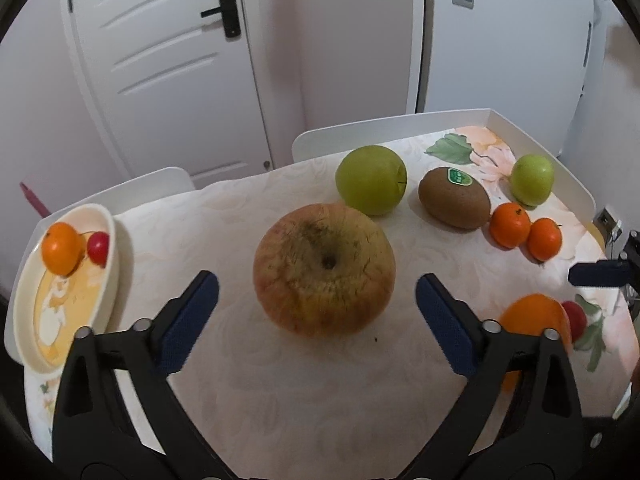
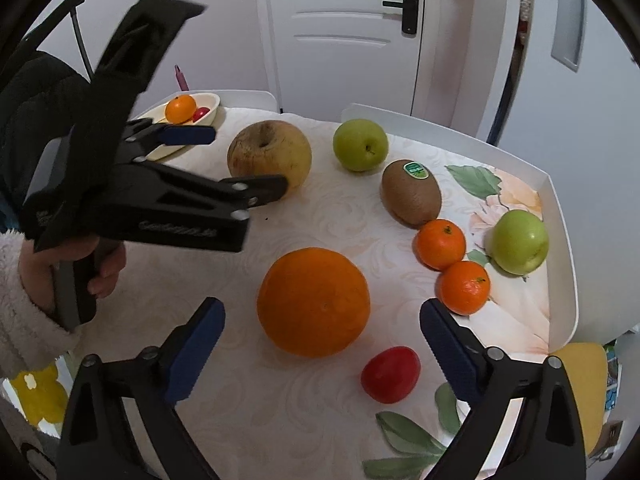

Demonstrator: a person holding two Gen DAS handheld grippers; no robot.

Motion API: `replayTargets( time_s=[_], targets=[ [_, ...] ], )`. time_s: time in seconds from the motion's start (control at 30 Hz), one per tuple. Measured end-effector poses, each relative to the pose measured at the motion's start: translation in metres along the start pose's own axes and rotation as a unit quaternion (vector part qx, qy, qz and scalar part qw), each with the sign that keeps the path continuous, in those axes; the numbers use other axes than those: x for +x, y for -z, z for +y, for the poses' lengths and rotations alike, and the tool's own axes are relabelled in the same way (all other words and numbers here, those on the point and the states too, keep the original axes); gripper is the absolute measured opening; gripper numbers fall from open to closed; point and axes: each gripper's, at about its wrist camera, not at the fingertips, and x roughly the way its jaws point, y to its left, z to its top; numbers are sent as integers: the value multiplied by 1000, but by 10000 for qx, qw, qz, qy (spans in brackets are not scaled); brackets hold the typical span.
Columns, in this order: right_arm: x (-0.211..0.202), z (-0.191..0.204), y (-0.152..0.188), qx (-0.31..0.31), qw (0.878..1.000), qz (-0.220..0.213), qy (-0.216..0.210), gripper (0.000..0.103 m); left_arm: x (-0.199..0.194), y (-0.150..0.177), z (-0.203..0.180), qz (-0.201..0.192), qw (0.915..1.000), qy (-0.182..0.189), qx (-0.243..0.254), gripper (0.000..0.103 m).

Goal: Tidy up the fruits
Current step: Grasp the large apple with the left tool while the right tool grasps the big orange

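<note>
A big russet apple [image 1: 324,268] [image 2: 269,153] lies on the table in front of my left gripper [image 1: 317,284], which is open, its blue pads apart on either side of the fruit without touching it. My right gripper [image 2: 322,314] is open too, with a large orange [image 2: 313,301] [image 1: 534,320] between and just beyond its pads, not touched. A red cherry tomato [image 2: 391,374] lies by the right pad. Farther off lie two green apples [image 2: 360,144] [image 2: 519,241], a kiwi [image 2: 411,193] and two mandarins [image 2: 441,244] [image 2: 464,287]. The left gripper [image 2: 248,162] shows in the right wrist view.
A cream plate [image 1: 24,304] [image 2: 212,102] at the table's left end holds a mandarin [image 1: 61,247] and a small red fruit [image 1: 98,246]. White raised edges [image 1: 540,144] border the table's far side. A white door [image 1: 168,64] stands behind. A person's hand [image 2: 104,268] grips the left tool.
</note>
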Motion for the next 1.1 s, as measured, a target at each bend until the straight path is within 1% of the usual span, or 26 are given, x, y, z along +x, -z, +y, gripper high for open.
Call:
replayTargets(
  time_s=[0.03, 0.13, 0.2, 0.23, 0.27, 0.37, 0.4, 0.47, 0.67, 1.0, 1.03, 1.07, 1.1],
  targets=[
    [2, 0, 0, -3, 10000, 9, -14, 93, 4, -1, -1, 16, 10000, 16, 3, 98],
    [5, 0, 0, 1, 10000, 22, -30, 92, 12, -3, -4, 49, 10000, 45, 44, 97],
    [7, -1, 1, 23, 10000, 31, -41, 91, 15, -3, -6, 72, 9999, 55, 89, 88],
    [8, -1, 1, 34, 10000, 39, -55, 87, 16, -3, -7, 90, 9999, -28, 111, 82],
    [9, -3, 1, 44, 9999, 57, -76, 84, 16, -3, -7, 90, 9999, -53, 137, 81],
    [11, -3, 1, 41, 9999, 76, -102, 82, 16, -3, -4, 120, 9999, 23, 93, 81],
    [12, -2, 1, 28, 9999, 75, -105, 82, 16, -3, -4, 127, 9999, 19, 105, 81],
    [13, -1, 0, -2, 9999, 89, -128, 76, 16, -3, -7, 135, 9997, -28, 184, 81],
    [17, 1, -1, -9, 9997, 109, -200, 70, 10, 1, -6, 172, 9997, -63, 187, 81],
    [21, 0, -3, -20, 9996, 118, -240, 68, -2, 13, 1, 247, 9995, -132, 115, 81],
    [22, 0, -2, -6, 9996, 126, -248, 66, -3, 15, 2, 261, 9995, -135, 102, 81],
    [23, 0, -2, 6, 9996, 138, -247, 61, -5, 16, 2, 269, 9995, -137, 90, 81],
    [24, 0, -2, 10, 9995, 146, -284, 59, -5, 16, 3, 278, 9995, -141, 78, 81]
  ],
)
